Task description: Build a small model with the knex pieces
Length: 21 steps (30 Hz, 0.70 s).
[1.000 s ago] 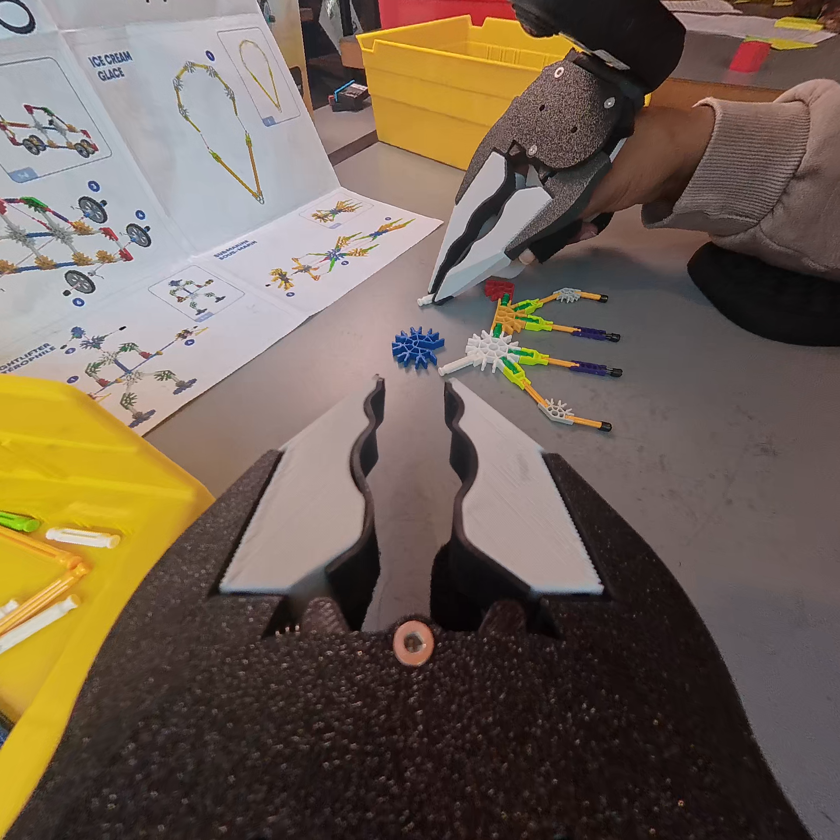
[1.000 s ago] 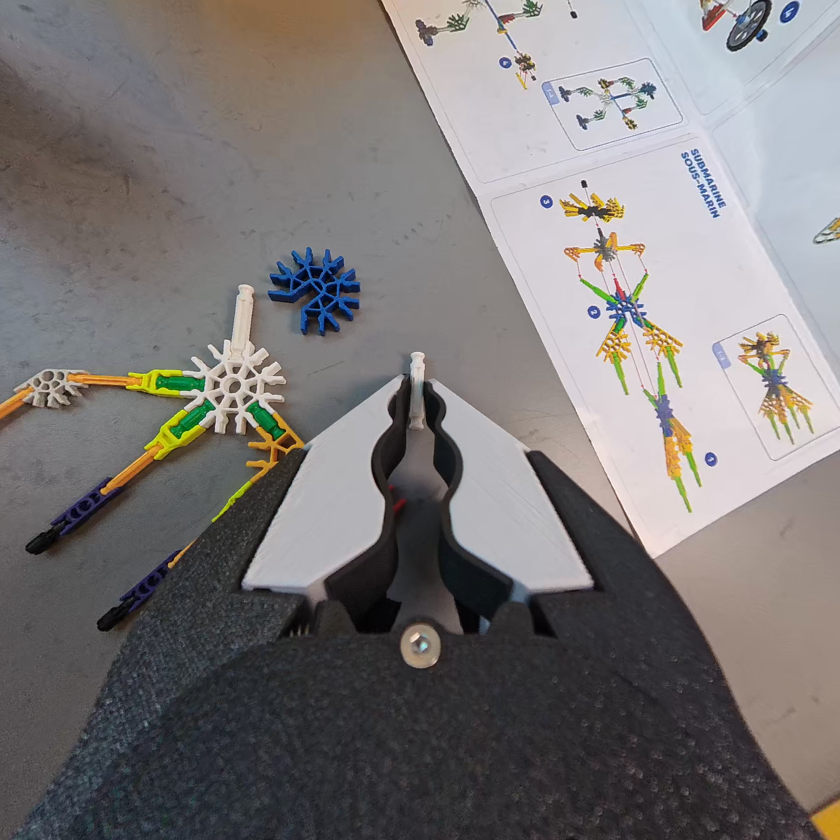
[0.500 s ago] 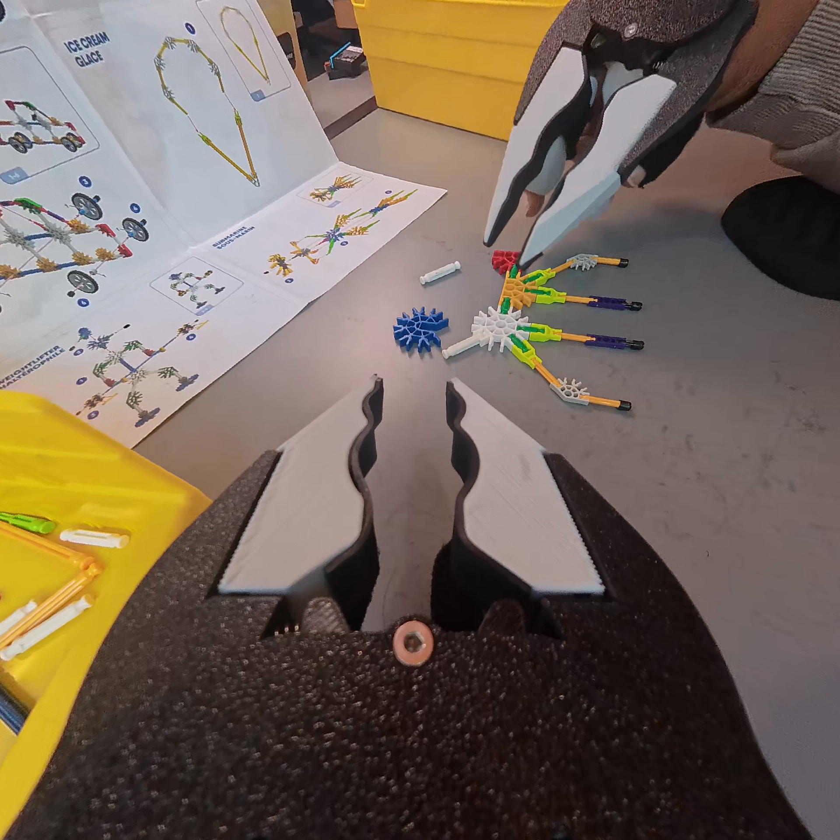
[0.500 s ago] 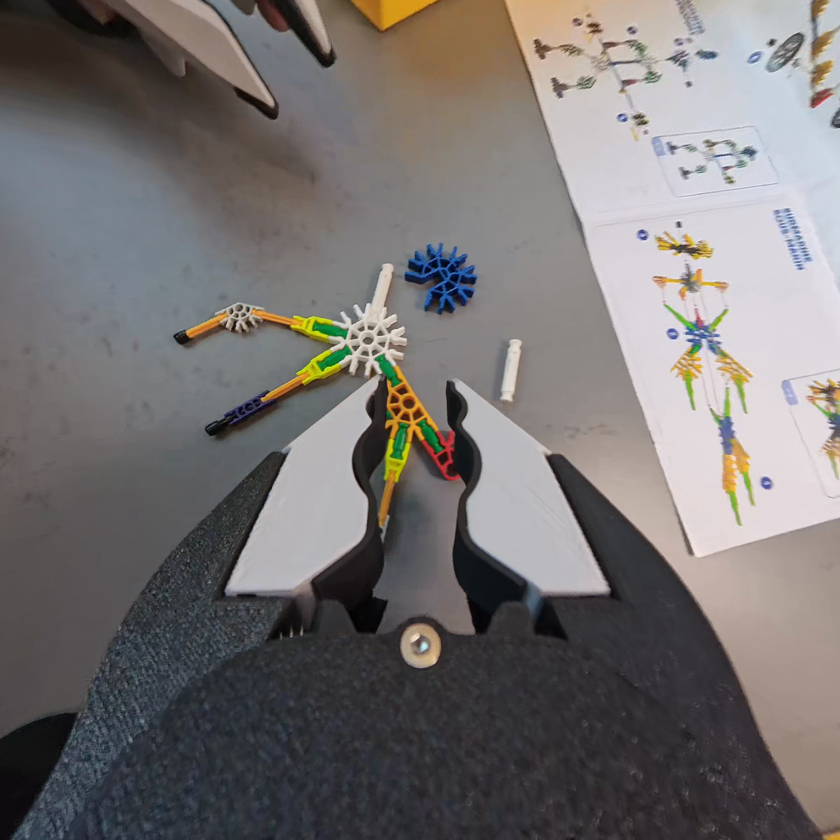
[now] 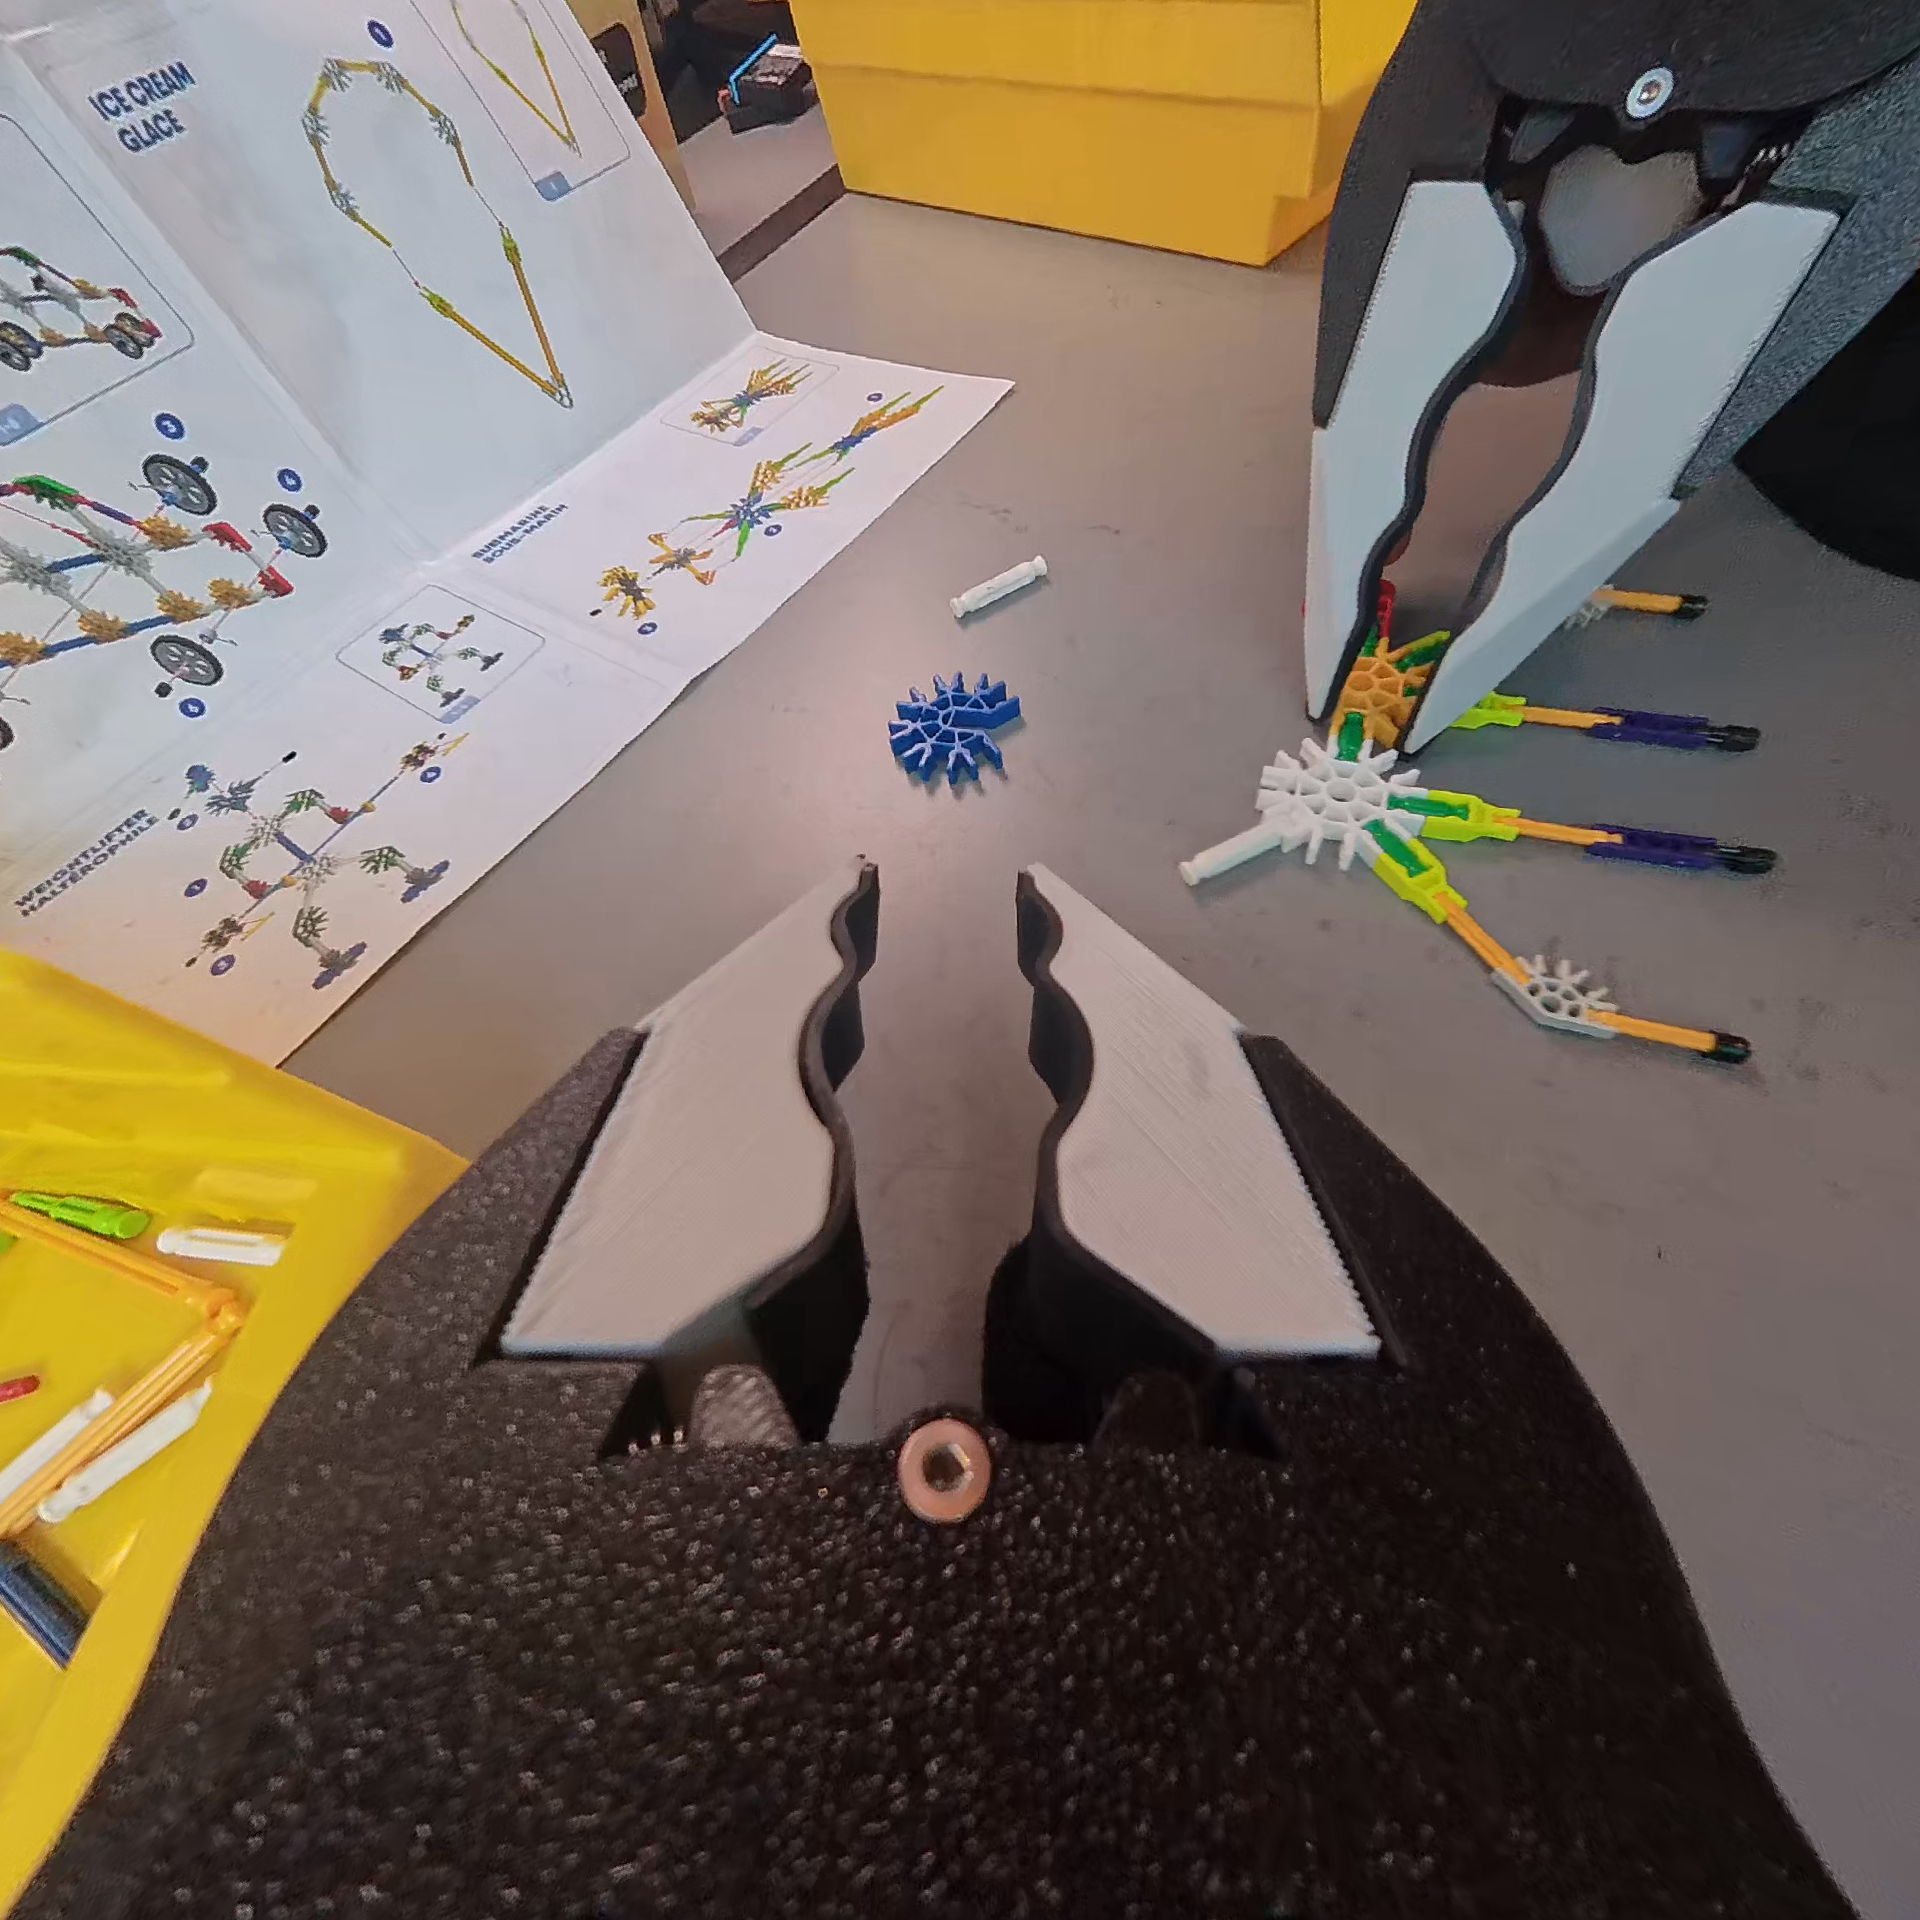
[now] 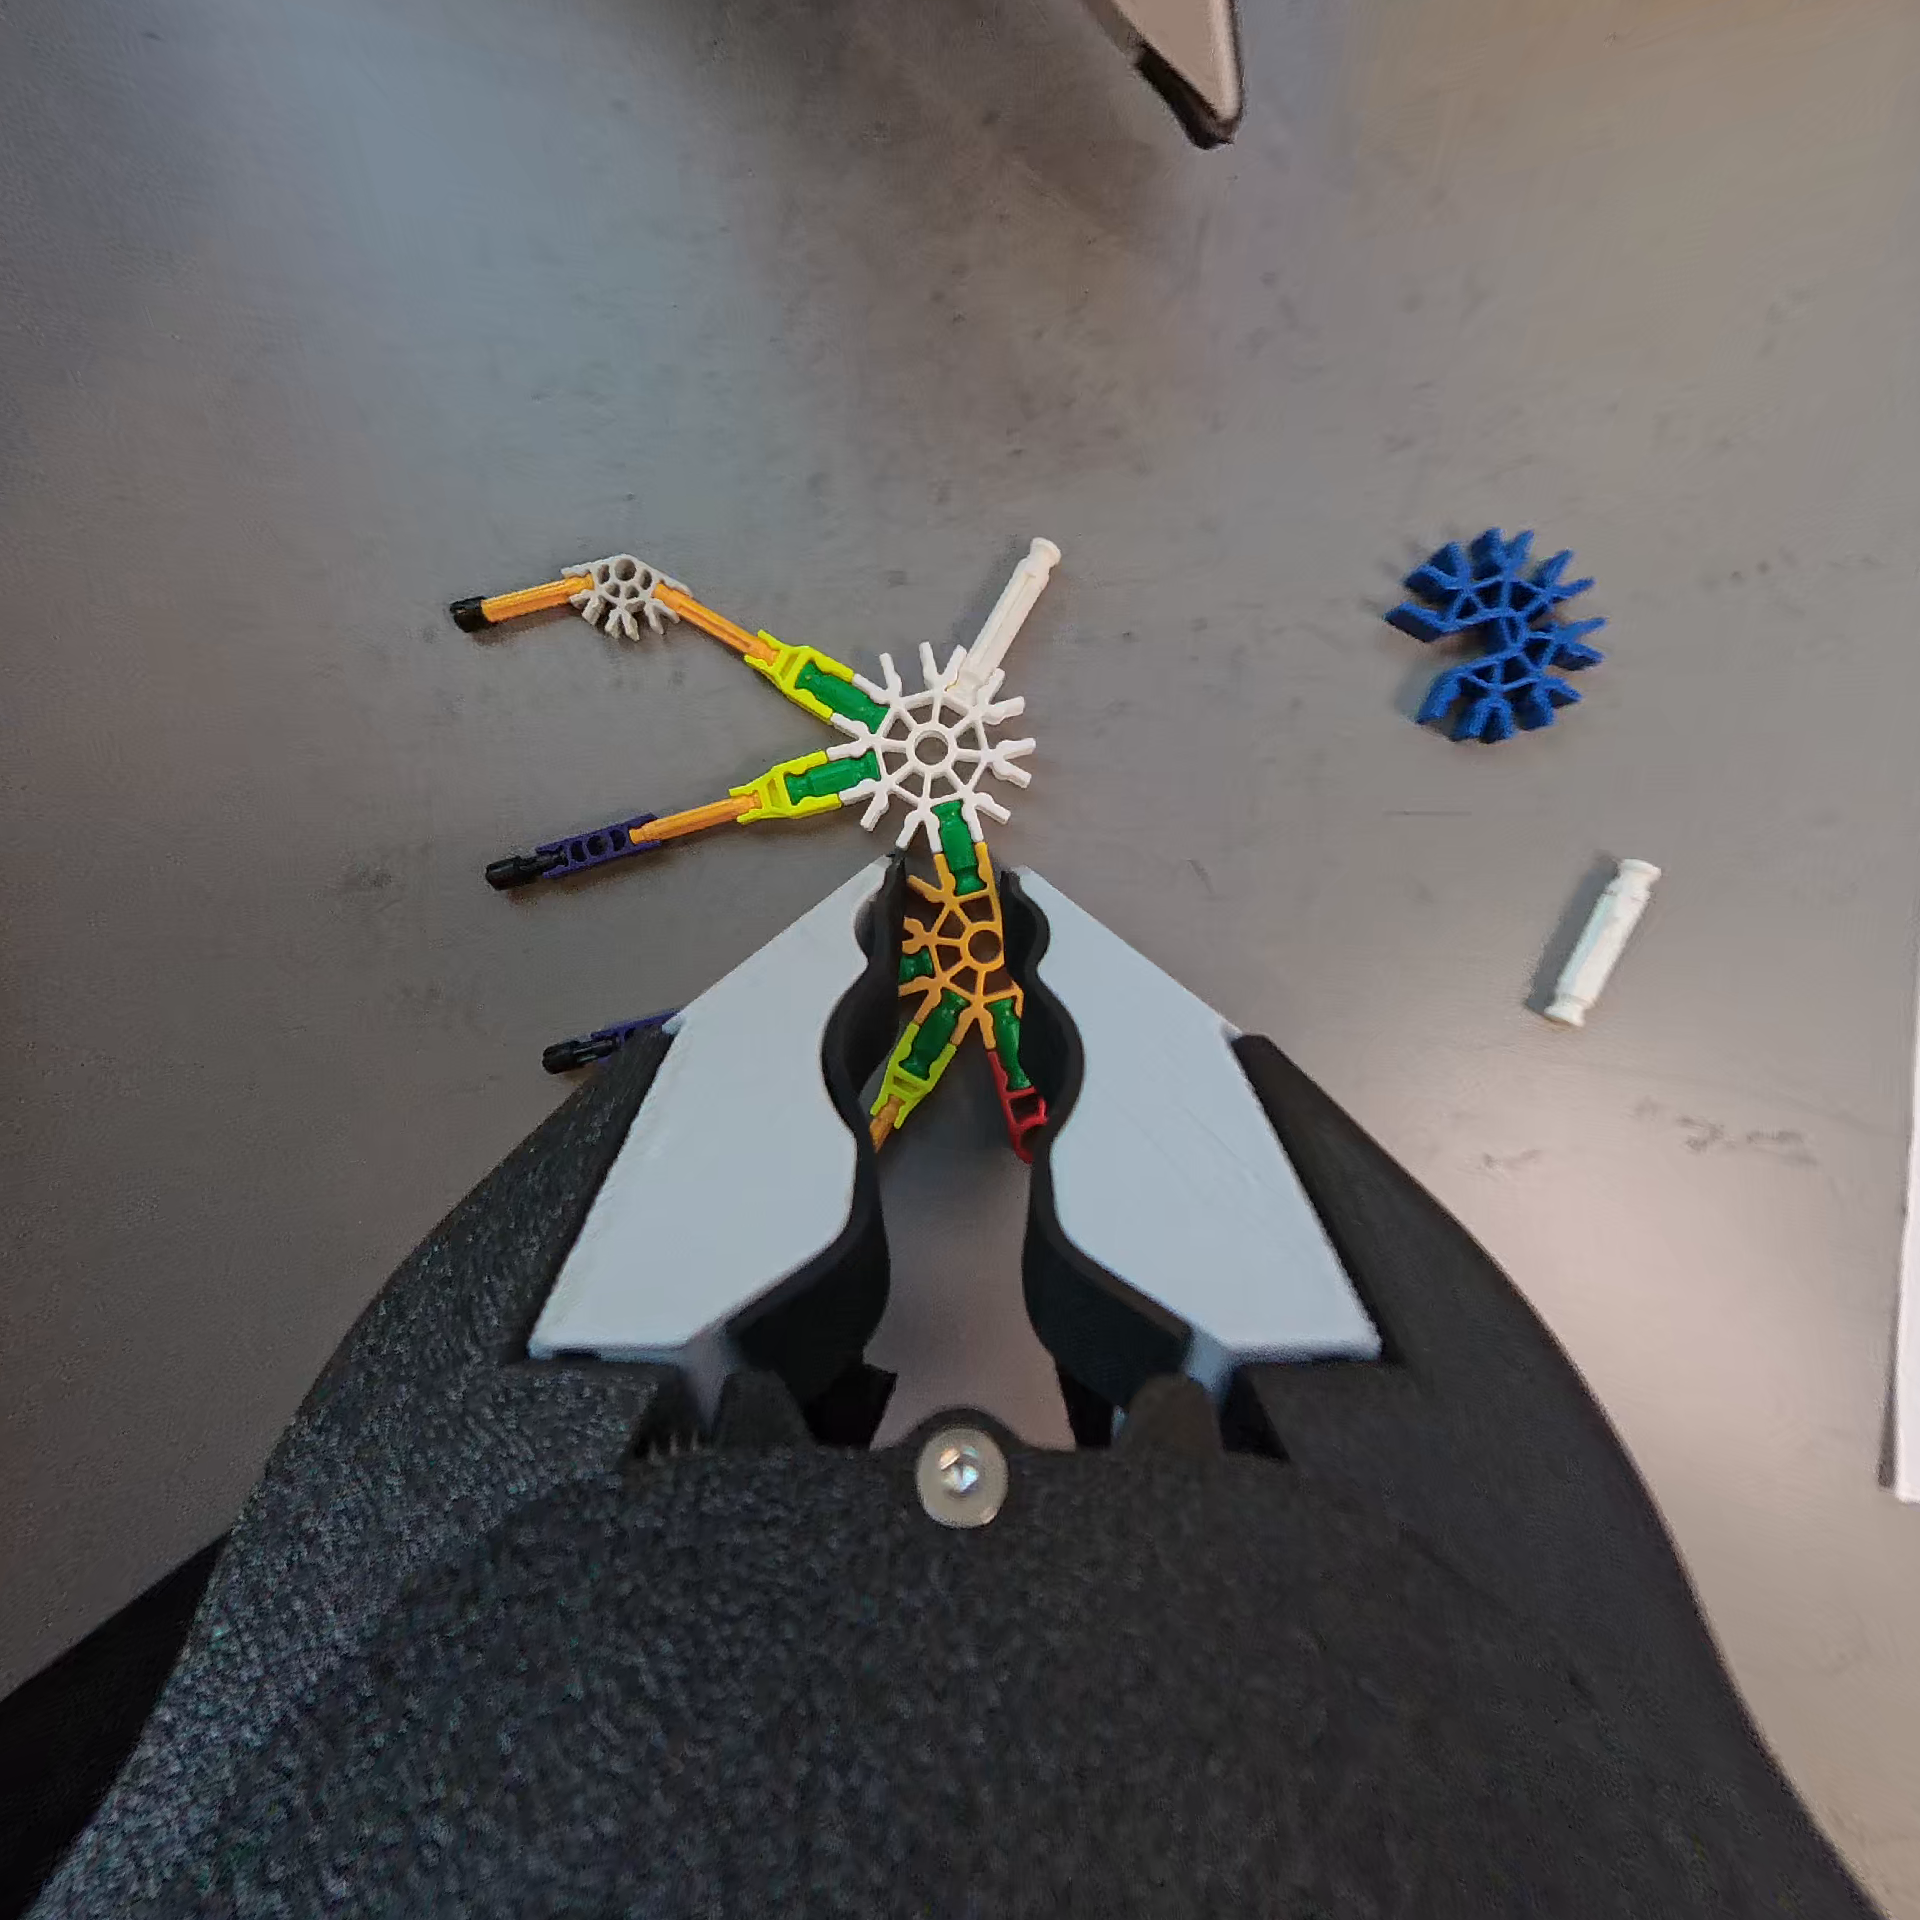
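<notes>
We find the right gripper (image 6: 951, 868) lowered onto the grey tabletop (image 6: 520, 312), its fingers set either side of the orange fan-shaped connector (image 6: 961, 951) of a small rod-and-connector assembly. The fingers are narrowed about that connector and appear to touch its edges; we cannot tell whether they grip it firmly. Green rods and a red piece (image 6: 1023, 1112) lie within the gap behind it.

The assembly lies flat on the tabletop. Its white snowflake connector (image 6: 935, 748) sits just beyond the right fingertips, with a white rod (image 6: 1013, 603) plugged in and pointing away, and green-and-yellow arms running out to orange rods, purple pieces and a grey half-round connector (image 6: 623, 594).

A loose blue connector (image 6: 1501, 639) lies apart from the assembly, and a loose white rod (image 6: 1595, 940) lies near it; neither touches anything else.

The left gripper (image 5: 945, 878) hovers above the tabletop with its fingers parted and nothing between them. The blue connector is the nearest thing ahead of it. In the left wrist view, a fold-out instruction sheet (image 5: 582, 582) lies partly on the tabletop and partly propped upright, a yellow tray (image 5: 156, 1143) with loose rods sits at the lower left, and a yellow bin (image 5: 1060, 125) stands at the far edge.
</notes>
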Tool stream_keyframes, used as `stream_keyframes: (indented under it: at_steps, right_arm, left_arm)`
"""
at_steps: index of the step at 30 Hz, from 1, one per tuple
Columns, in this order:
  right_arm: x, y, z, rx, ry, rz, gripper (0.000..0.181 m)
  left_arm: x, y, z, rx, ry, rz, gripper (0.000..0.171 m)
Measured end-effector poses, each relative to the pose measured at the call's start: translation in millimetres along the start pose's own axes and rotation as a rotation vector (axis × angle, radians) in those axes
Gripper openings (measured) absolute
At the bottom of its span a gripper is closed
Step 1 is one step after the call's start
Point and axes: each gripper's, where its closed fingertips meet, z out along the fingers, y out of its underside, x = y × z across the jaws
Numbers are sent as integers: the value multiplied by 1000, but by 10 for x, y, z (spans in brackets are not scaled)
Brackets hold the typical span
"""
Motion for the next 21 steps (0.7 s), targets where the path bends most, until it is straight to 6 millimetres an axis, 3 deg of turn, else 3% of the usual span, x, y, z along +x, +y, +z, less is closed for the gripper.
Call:
stream_keyframes:
  at_steps: [3, 7, 9, 12, 16, 21]
  right_arm:
    - [-80, -70, -53, 41, -25, -33, 24]
    - [287, -239, -335, 217, 104, 76, 24]
    - [580, -161, -426, 258, 206, 165, 24]
    - [902, 114, -412, 224, 309, 256, 24]
    - [1013, 262, -358, 194, 338, 301, 24]
    - [997, 358, -238, 144, 318, 309, 31]
  left_arm:
    - [18, 8, 5, -6, 3, 13, 26]
    - [48, 18, 11, -12, 17, 24, 26]
    - [77, 26, 16, -17, 31, 33, 25]
    - [116, 45, 27, -30, 45, 53, 24]
    - [160, 65, 33, -41, 55, 83, 24]
    - [193, 85, 43, -53, 64, 103, 24]
